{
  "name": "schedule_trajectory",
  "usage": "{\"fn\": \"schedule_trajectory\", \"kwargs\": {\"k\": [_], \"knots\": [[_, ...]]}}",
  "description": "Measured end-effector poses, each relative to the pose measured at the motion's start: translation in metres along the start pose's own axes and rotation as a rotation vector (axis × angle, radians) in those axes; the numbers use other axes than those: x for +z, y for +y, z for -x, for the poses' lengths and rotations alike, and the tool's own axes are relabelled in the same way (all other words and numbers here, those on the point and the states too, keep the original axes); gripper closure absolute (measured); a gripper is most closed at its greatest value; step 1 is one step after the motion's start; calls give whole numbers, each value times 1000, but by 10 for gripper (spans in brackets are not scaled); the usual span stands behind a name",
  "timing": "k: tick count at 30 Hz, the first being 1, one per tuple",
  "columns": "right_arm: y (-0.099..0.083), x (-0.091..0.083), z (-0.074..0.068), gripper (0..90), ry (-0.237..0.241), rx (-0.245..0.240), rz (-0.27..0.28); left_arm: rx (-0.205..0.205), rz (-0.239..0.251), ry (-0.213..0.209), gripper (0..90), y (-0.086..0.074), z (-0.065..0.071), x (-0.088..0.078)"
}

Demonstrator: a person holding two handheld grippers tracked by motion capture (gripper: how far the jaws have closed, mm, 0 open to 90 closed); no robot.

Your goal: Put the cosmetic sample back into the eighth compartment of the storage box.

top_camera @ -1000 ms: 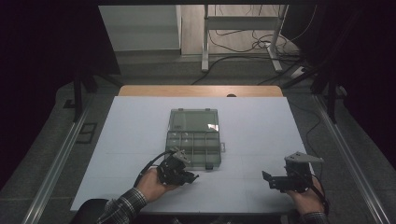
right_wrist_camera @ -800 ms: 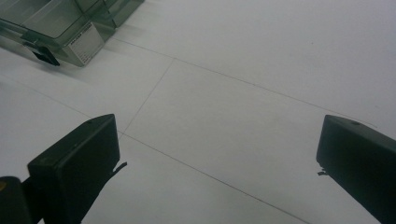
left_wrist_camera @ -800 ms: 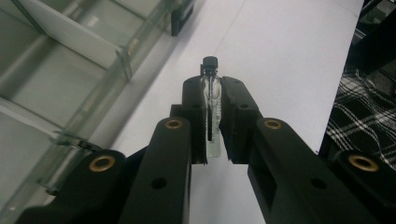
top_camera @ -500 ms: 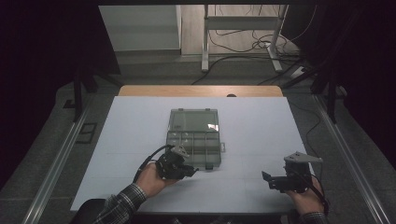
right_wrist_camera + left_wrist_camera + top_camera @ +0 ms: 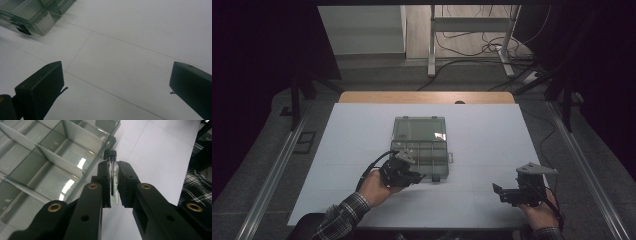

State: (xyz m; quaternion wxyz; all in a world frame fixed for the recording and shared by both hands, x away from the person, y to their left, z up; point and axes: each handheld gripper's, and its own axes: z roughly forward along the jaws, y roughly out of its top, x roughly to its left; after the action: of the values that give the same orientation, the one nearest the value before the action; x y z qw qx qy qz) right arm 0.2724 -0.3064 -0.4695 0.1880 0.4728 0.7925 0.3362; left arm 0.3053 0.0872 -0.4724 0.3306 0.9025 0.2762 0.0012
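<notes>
Small clear glass vial with black screw cap (image 5: 112,176) — pinched lengthwise between the pads of the left gripper (image 5: 113,183), cap outward, just beside the near edge of the open clear plastic compartment box (image 5: 419,150). Right gripper (image 5: 117,85) — jaws spread wide over the bare white tabletop (image 5: 492,135), well apart from the box.

clear vial (image 5: 113,180) black-capped, clear organiser box (image 5: 421,145), white table (image 5: 492,135)

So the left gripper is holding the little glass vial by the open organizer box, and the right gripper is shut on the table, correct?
Not quite. The right gripper is open, jaws wide apart over the bare table, as the right gripper view shows. The left gripper does hold the vial beside the organizer box.
</notes>
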Motion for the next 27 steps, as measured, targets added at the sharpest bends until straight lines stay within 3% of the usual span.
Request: {"fn": "schedule_trajectory", "kwargs": {"k": [10, 11, 12, 14, 16, 20, 21, 27], "knots": [[0, 0, 0, 0, 0, 1, -1, 9, 5, 11, 814, 8, -4, 1], [0, 0, 0, 0, 0, 1, -1, -6, 19, 10, 814, 9, -3, 2], [0, 0, 0, 0, 0, 1, -1, 13, 4, 12, 814, 10, -4, 1], [0, 0, 0, 0, -1, 1, -2, -6, 20, 11, 814, 12, -4, 3], [0, 0, 0, 0, -1, 2, -2, 12, 5, 13, 814, 15, -7, 3], [0, 0, 0, 0, -1, 3, -2, -8, 21, 14, 814, 18, -8, 5], [0, 0, 0, 0, -1, 4, -2, 8, 8, 15, 814, 18, -9, 4], [0, 0, 0, 0, 0, 3, -4, 9, 12, 17, 814, 24, -12, 6]]}}
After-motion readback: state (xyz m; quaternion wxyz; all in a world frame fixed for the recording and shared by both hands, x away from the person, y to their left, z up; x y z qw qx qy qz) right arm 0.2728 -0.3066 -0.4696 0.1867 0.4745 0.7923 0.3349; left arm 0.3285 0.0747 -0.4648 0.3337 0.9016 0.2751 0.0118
